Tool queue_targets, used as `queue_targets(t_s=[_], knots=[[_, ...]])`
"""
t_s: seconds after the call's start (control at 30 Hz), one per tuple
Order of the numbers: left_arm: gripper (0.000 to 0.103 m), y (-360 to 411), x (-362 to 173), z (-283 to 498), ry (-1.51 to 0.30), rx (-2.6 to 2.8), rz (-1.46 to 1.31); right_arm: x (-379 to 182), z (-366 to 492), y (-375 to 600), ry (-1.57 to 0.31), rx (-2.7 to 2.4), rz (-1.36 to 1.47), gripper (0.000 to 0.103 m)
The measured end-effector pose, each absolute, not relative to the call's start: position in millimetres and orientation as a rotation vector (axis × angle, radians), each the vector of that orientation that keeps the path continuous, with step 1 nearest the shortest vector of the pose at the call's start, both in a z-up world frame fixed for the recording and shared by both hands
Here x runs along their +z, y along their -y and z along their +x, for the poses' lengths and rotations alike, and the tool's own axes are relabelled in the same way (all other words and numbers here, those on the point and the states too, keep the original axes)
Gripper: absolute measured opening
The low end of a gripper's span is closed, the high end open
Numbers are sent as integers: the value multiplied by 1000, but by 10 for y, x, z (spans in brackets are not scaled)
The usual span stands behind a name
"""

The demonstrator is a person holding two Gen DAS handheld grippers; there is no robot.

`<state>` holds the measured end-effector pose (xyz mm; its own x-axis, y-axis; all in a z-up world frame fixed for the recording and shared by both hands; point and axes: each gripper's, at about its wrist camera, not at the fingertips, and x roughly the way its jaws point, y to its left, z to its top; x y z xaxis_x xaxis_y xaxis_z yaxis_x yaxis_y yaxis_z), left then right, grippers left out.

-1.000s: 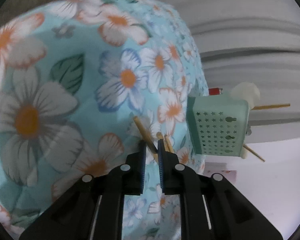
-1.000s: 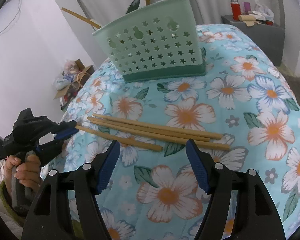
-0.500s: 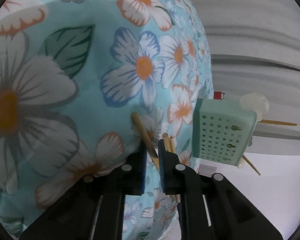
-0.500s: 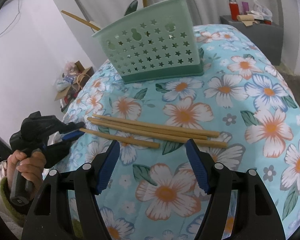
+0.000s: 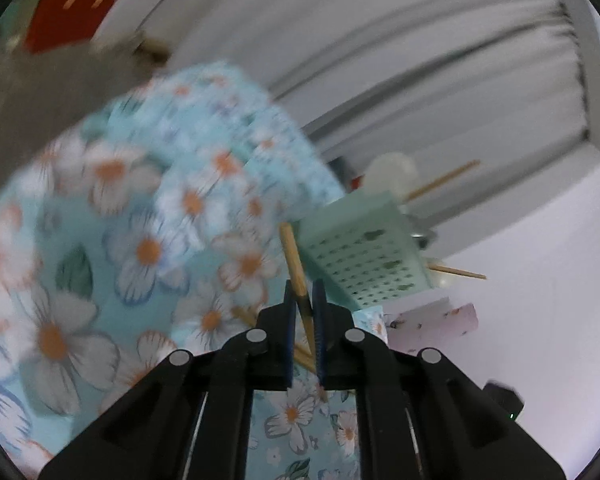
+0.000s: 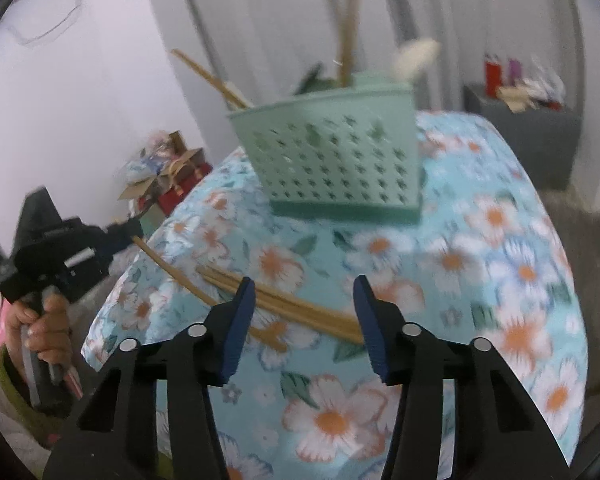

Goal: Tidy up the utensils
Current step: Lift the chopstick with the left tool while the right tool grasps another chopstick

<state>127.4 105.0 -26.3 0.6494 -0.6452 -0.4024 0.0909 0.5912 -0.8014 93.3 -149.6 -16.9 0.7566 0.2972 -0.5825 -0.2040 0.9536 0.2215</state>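
Observation:
My left gripper [image 5: 302, 292] is shut on a wooden chopstick [image 5: 294, 258] and holds its end lifted off the floral cloth. In the right wrist view the left gripper [image 6: 126, 234] is at the table's left edge with that chopstick [image 6: 168, 270] slanting down to the cloth. Three more chopsticks [image 6: 296, 306] lie on the cloth just beyond my right gripper [image 6: 304, 300], which is open and empty. A mint green perforated utensil basket [image 6: 336, 160] stands behind them, holding chopsticks and a white spoon; it also shows in the left wrist view [image 5: 364, 252].
The table has a light blue floral cloth [image 6: 480, 264]. A cardboard box with clutter [image 6: 164, 176] sits on the floor at left. A grey cabinet with bottles [image 6: 528, 120] stands at the back right. White curtains hang behind the basket.
My left gripper has lifted one end of a chopstick off the cloth and tilted upward. My right gripper has moved closer over the remaining chopsticks. Both views are motion-blurred.

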Motion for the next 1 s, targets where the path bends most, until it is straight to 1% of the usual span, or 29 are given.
queue_targets(t_s=[0.13,0.2,0.3,0.43,0.5,0.8,1.0], knots=[[6,-1072,-71,1212,-698,-515,-766,-63,1178,1272,-656,404,33,39],[6,-1120,-51,1175,-688,-521,-757,-86,1331,1177,-690,464,-7,35],[6,-1182,-67,1134,-679,-526,-756,-190,1631,969,-769,578,-89,30],[6,-1245,-46,1087,-656,-529,-741,-324,1903,658,-837,689,-222,29],[6,-1290,-42,1058,-643,-528,-734,-379,1986,550,-865,724,-264,25],[6,-1423,-88,1028,-621,-529,-733,-662,2171,145,-974,773,-436,23],[6,-1475,-114,1018,-615,-535,-740,-639,2218,48,-988,772,-491,20]])
